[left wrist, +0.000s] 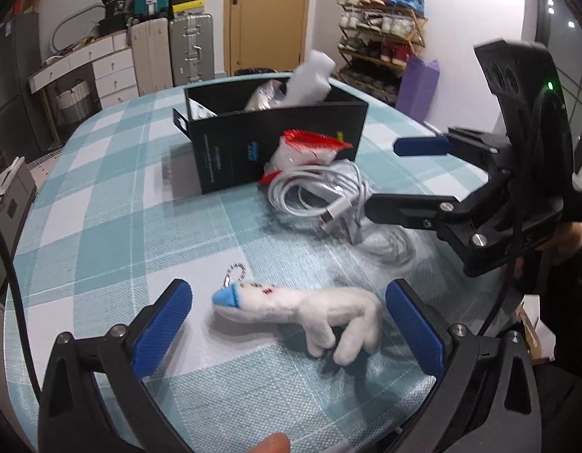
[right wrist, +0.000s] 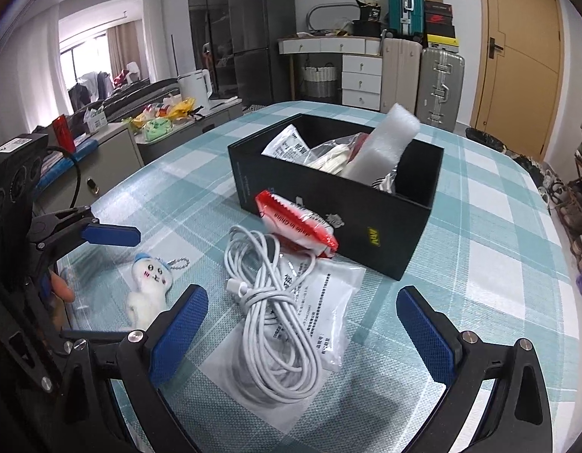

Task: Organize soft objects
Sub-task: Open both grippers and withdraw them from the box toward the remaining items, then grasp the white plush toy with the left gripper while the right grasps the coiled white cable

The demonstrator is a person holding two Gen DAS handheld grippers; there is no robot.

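Teal-and-white checked tablecloth table (right wrist: 479, 196) bearing open black cardboard box (right wrist: 340, 204) mid-table, coiled white cable (right wrist: 272, 302) nearer the front edge, small white plush keychain toy (left wrist: 302, 313), seemingly light and squashy, best taken mid-body, between left gripper's (left wrist: 287, 324) spread fingers; right gripper (right wrist: 302, 328) likewise apart.

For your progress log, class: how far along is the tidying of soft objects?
Done: foam sheet and packets sit inside the black box. In hand: nothing; the open left gripper brackets the plush keychain, the right gripper open over the white cable. Left: keychain, cable, red packet.
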